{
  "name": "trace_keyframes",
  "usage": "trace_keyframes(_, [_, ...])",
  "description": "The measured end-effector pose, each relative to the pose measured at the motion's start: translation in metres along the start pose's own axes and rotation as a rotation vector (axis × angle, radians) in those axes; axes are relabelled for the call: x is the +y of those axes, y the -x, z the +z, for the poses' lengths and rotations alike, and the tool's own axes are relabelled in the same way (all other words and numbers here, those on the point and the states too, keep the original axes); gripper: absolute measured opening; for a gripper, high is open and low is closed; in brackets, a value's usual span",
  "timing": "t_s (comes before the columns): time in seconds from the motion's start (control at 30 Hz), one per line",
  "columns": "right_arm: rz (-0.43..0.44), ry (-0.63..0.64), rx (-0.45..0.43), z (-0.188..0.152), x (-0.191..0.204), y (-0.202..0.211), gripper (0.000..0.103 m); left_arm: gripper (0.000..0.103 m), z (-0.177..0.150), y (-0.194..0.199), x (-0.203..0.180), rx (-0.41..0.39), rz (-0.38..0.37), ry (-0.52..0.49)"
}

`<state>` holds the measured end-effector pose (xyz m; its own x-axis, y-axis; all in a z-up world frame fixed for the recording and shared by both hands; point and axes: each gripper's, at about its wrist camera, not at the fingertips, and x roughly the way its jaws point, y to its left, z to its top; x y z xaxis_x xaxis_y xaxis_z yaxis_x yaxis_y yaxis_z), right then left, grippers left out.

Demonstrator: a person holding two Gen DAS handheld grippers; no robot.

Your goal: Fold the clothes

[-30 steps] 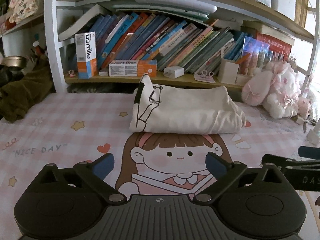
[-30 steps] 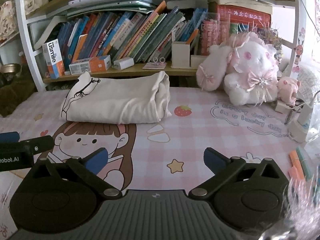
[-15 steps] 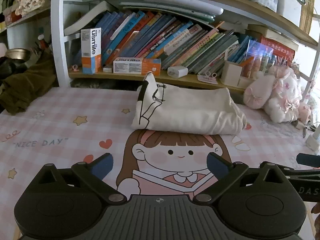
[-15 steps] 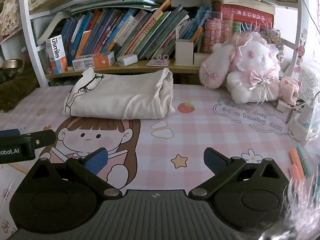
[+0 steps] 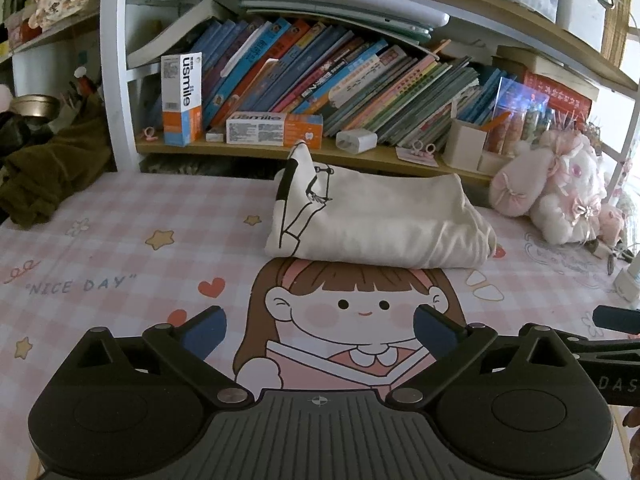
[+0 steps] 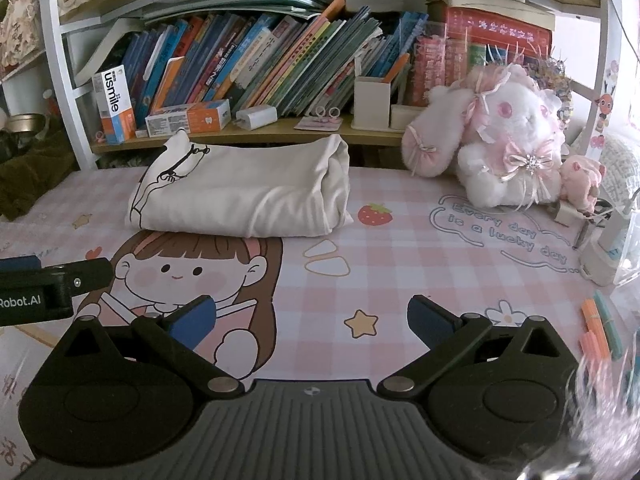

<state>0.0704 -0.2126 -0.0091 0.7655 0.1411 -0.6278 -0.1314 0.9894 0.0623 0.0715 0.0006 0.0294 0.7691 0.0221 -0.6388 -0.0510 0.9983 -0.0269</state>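
Both claws, left [image 5: 320,330] and right [image 6: 312,318], gape empty; the shirt [image 5: 376,226] looks folded, so leave it undisturbed.

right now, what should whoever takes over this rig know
Left claw: open, empty, over the pink mat.
Right claw: open, empty, beside it over the same mat.
Cream garment: lies in a folded bundle at the back of the mat, below the bookshelf, apart from both claws.
Done: that garment looks folded.
Left: a dark cloth heap sits at far left; possibly next.
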Motion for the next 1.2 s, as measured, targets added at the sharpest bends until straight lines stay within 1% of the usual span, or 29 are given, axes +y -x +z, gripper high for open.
trace_keyframes(1.2, [-0.005,-0.017,0.019,0.0001,-0.0006,0.0014,0.103,0.102,-0.0024,0.0004,-0.0047,0.009,-0.022,-0.019])
